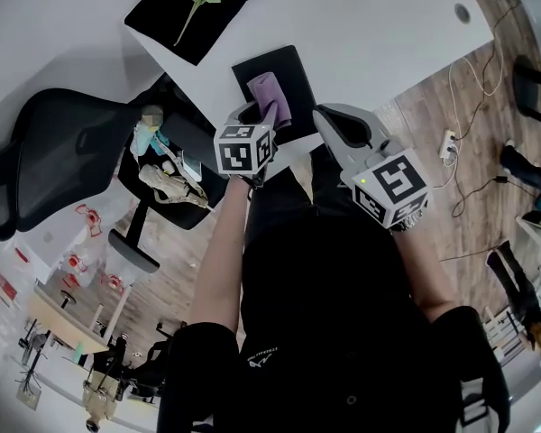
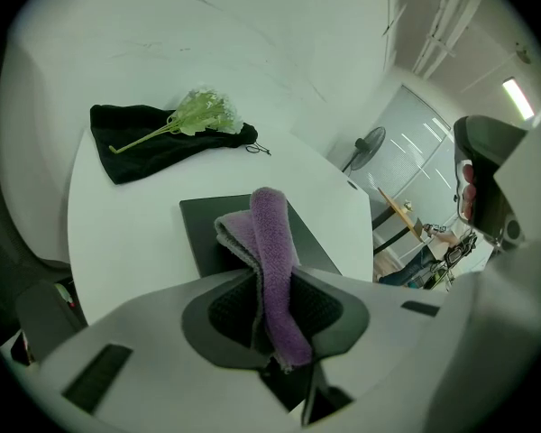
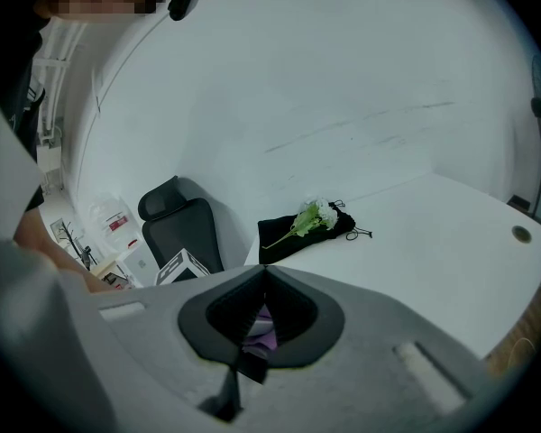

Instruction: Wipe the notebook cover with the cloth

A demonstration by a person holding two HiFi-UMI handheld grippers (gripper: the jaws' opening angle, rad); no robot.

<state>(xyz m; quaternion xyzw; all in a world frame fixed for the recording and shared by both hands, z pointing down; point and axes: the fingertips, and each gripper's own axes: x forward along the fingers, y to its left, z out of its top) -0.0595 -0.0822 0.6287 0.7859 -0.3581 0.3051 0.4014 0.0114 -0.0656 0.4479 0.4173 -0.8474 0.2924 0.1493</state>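
The left gripper (image 1: 252, 111) has its jaws clamped on the folded purple cloth (image 1: 272, 97), held over the black notebook (image 1: 296, 69) that lies on the white tabletop (image 1: 379, 25). Just beside it, the right gripper (image 1: 332, 123) has its jaws closed together, holding nothing.

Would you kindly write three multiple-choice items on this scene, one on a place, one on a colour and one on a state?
1. Where does the green flower sprig lie?
A. on the black fabric pouch
B. on the wooden floor
C. on the black office chair

2. What colour is the fluffy cloth?
A. yellow
B. purple
C. red

3. How is the left hand-held gripper?
A. open and empty
B. shut on the fluffy cloth
C. lying on its side

Answers:
1 A: the sprig rests across the pouch.
2 B: the cloth shows purple in every view.
3 B: its jaws pinch the cloth over the flat black notebook.
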